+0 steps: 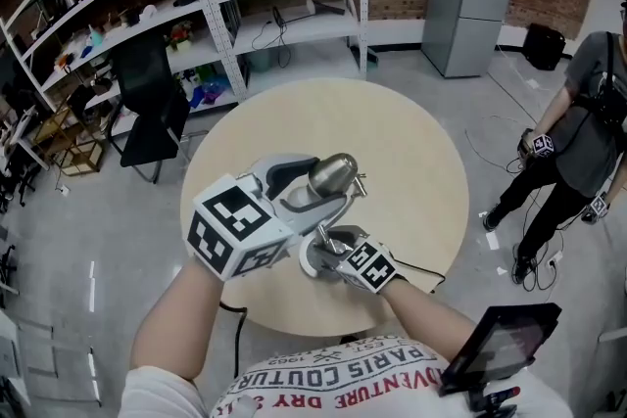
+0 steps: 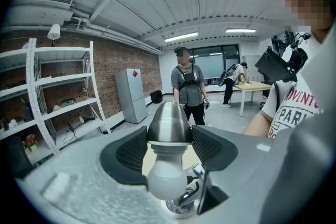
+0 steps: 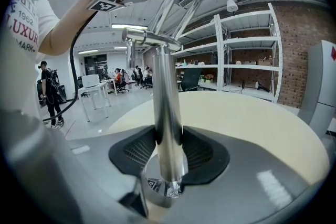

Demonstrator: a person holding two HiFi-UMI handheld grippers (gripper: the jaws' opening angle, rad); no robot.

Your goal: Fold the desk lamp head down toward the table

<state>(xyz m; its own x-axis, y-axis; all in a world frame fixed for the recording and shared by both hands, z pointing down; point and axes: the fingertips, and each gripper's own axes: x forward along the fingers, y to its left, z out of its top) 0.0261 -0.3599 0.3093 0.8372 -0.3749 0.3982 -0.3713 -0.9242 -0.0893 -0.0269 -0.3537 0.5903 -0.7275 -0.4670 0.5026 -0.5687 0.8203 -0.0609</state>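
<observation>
You're clamping your left tool (image 2: 169,148) on the lamp head (image 2: 168,122), right tool (image 3: 169,152) gripping the post (image 3: 166,107) by the desk's (image 1: 411,162) near edge.

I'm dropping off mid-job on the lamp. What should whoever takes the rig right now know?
Left gripper: shut on the lamp head, pads on its metal shade.
Right gripper: shut on the upright post just above the base, which stands on the round table.
Done: both grips set.
To do: the head is up high above the base, not folded; lower it toward the table with the post held steady.
</observation>
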